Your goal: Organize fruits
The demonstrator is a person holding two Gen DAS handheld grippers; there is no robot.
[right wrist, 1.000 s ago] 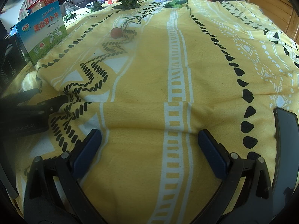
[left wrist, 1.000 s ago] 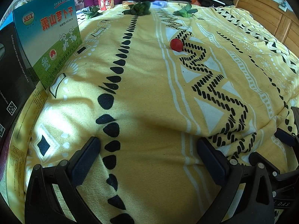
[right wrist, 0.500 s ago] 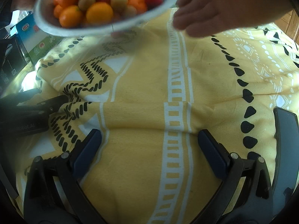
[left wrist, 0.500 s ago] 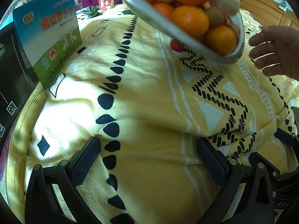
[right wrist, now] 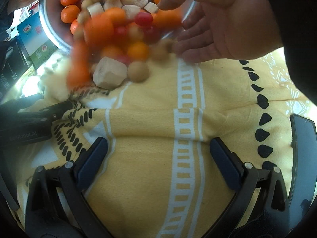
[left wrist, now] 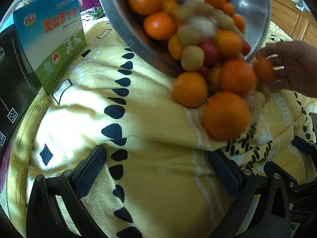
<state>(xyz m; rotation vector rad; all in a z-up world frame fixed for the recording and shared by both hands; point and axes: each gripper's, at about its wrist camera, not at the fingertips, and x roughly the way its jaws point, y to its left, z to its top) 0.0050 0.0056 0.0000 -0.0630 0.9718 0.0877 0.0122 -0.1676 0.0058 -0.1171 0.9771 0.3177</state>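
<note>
Presently I have the left gripper [left wrist: 156, 170] and right gripper [right wrist: 158, 160] low over the blanket [right wrist: 142, 178], jaws apart, empty. Ahead, a tilted bowl [left wrist: 126, 29] spills fruit [left wrist: 225, 115] beside a hand [right wrist: 223, 23]. I would wait until the fruit settles.

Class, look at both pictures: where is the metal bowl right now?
The metal bowl is tilted above the yellow blanket, top centre in the left view and top left in the right view, spilling fruit beside a bare hand.
</note>
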